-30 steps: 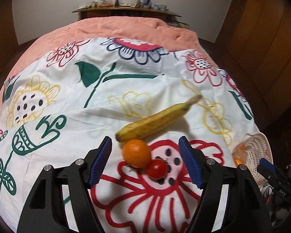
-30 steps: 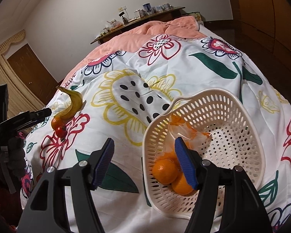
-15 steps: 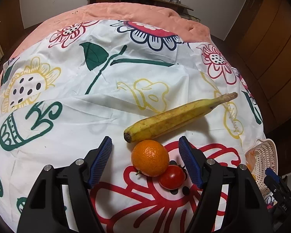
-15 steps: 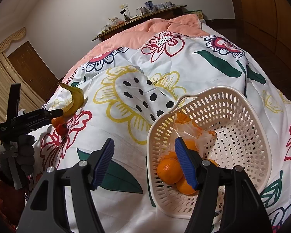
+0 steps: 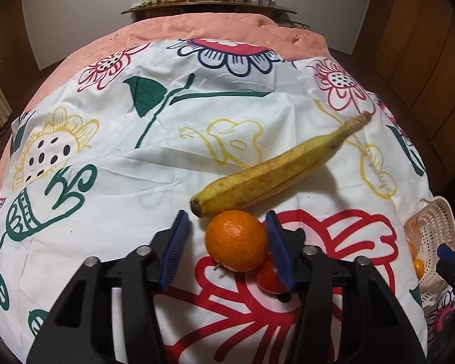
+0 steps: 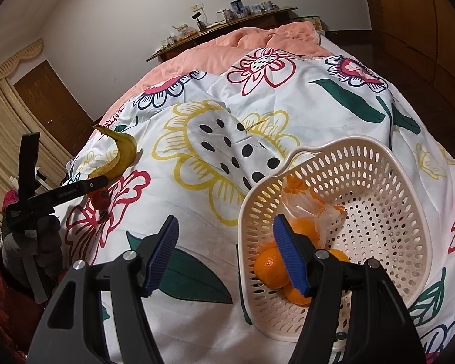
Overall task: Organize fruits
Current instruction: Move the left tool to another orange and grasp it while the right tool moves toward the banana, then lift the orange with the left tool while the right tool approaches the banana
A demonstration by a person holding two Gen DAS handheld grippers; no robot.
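Observation:
In the left wrist view an orange [image 5: 236,239] lies on the flowered bedsheet [image 5: 166,157], with a small red tomato [image 5: 268,276] touching it at the lower right and a banana [image 5: 276,173] just beyond. My left gripper [image 5: 227,248] is open with its jaws on either side of the orange; the right pad [image 5: 277,251] is against it, the left pad [image 5: 176,245] stands apart. My right gripper [image 6: 227,254] is open and empty above the near rim of a white perforated basket [image 6: 388,212], which holds several oranges [image 6: 271,267] and a clear bag [image 6: 306,203].
The banana [image 6: 121,157] and tomato [image 6: 101,198] show far left in the right wrist view, beside the left gripper's body [image 6: 54,197]. A pink blanket [image 5: 215,27] covers the far end of the bed. A cluttered shelf [image 5: 209,3] stands behind it. Wooden doors flank the bed.
My left gripper moved forward onto the orange and its jaws narrowed around it. The right gripper stayed over the basket rim, shifting only slightly.

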